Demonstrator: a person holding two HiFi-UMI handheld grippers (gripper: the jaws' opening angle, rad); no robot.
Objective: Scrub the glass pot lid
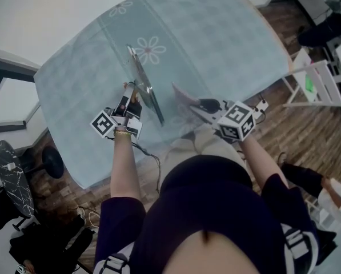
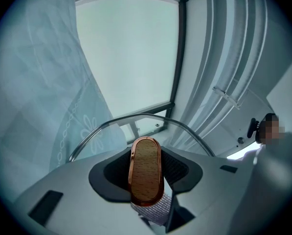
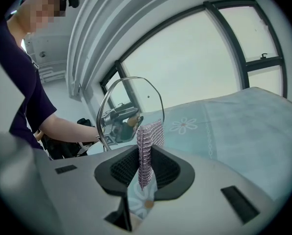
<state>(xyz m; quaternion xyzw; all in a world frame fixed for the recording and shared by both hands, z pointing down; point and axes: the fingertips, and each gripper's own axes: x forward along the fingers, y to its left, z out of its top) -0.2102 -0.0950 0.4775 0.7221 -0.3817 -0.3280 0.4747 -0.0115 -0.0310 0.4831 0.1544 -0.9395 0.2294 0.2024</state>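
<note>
We hold the glass lid (image 1: 146,87) up on its edge, long side running away from us, left gripper (image 1: 129,100) squeezing its wooden handle (image 2: 146,170), right gripper (image 3: 145,166) tipped down, pinching a shiny cloth (image 3: 150,131)

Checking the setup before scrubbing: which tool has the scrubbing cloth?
The right tool: a pinkish mesh cloth is pinched between its jaws. The left tool instead grips the wooden knob of the lid.

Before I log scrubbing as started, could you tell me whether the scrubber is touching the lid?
Apart. The head view shows tablecloth between the scrubber in the right hand-held gripper and the lid.
</note>
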